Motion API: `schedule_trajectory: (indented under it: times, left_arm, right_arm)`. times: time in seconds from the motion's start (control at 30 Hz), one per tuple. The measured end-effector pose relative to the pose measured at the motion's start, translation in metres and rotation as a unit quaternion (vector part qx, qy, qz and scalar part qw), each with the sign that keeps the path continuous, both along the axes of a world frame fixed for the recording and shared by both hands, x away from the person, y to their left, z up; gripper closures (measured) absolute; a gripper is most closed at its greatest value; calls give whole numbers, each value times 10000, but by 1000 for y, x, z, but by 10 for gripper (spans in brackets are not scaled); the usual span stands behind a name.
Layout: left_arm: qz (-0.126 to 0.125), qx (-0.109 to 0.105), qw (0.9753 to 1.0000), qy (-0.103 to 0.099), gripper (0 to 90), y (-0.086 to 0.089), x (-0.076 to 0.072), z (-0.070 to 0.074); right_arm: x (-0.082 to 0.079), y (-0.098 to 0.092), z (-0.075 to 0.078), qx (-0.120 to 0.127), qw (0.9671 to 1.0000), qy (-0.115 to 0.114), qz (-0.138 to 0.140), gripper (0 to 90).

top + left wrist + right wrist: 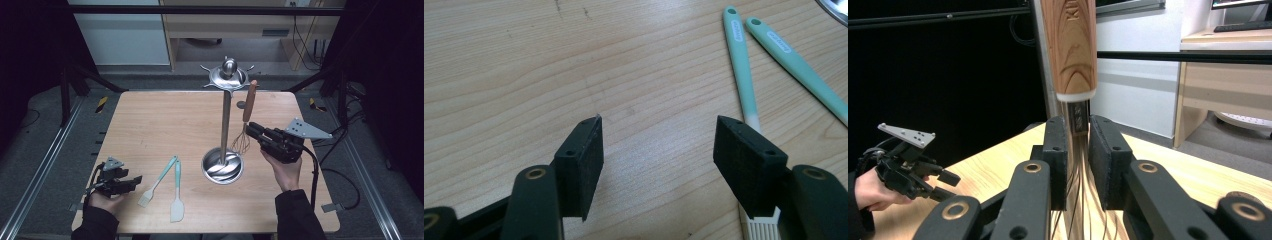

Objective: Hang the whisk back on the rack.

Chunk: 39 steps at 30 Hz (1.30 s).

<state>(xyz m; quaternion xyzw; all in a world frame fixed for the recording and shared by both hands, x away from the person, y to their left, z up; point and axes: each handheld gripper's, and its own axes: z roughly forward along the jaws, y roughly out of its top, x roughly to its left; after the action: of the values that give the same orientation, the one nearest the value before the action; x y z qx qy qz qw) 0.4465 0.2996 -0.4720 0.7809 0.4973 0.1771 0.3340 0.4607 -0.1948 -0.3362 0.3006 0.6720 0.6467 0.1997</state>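
Resting low at the near left corner of the light wooden table [150, 120], the left gripper [131, 181] has its two black jaws spread wide with nothing between them, and its own view looks across bare wood grain. Just beside it to the right lie two mint-green silicone utensils side by side: a pastry brush with white bristles [156, 184], whose bristle end sits right by one pad [749, 165] in the left gripper view, and a flat spatula with a pale blade [177, 194]. Farther in, near the table's middle, stands a polished steel utensil stand [224, 125] with a round bowl-shaped base, a tall upright pole and a hooked crown at the top. To its right, the right gripper [251, 128] is clamped on a wire whisk with a wooden handle [247, 117], held upright just beside the pole and above the base; the right gripper view shows the jaws pinching the metal neck just below the handle [1071, 45].
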Motion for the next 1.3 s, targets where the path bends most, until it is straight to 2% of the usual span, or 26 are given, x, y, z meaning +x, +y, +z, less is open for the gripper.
schedule_trajectory:
  times: [0.17,0.27,0.3,0.33,0.37,0.47,0.53,0.67,0.73,0.87,0.93,1.03,1.13,1.17,1.2,1.23,1.3]
  left_arm:
    - [-20,-25,10000,-44,363,0,-2,2]
    - [-20,-36,10000,-57,363,0,-2,3]
    - [-18,-40,10000,-74,363,0,-3,3]
    - [-26,-40,10000,-77,363,0,-3,3]
    - [-34,-36,10000,-81,363,-1,-3,3]
    - [-32,-26,10000,-85,363,-1,-3,3]
    - [-49,-17,9999,-103,363,-1,-3,3]
    - [-38,-49,9999,-111,363,-1,-3,3]
    - [-41,-60,9999,-98,363,-1,-3,3]
    - [-51,-59,9999,-88,363,-1,-2,2]
    - [-48,-50,9999,-88,363,-1,-2,2]
    - [-50,-40,9999,-84,363,-1,-2,2]
    - [-53,-41,10000,-66,363,-2,-2,1]
    - [-53,-34,10000,-63,363,-2,-2,2]
    - [-56,-38,10000,-72,363,-2,-2,2]
    - [-50,-44,9999,-79,363,-2,-2,2]
    - [-47,-40,10000,-78,363,-2,-2,2]
  right_arm:
    - [-6,-3,2,-126,9997,-95,-163,722]
    - [-9,-3,2,-116,9995,-153,-248,697]
    - [-11,-4,3,-120,9992,-182,-326,655]
    - [-11,-4,3,-120,9992,-182,-326,655]
    - [-15,-6,4,-191,9983,-247,-499,609]
    - [-17,-7,5,-214,9974,-321,-608,573]
    - [-22,-10,8,-190,9960,-402,-771,515]
    - [-27,-15,14,-174,9943,-499,-927,502]
    - [-29,-15,18,-234,9938,-460,-988,504]
    - [-31,-14,22,-301,9933,-511,-995,551]
    - [-32,-12,27,-331,9936,-529,-942,633]
    - [-35,-10,31,-344,9935,-544,-942,700]
    - [-36,-7,36,-256,9944,-556,-857,799]
    - [-37,-5,41,-200,9950,-548,-812,857]
    - [-37,-5,41,-200,9950,-548,-812,857]
    - [-37,-4,46,-181,9953,-541,-786,900]
    - [-37,-2,49,-173,9953,-546,-785,900]
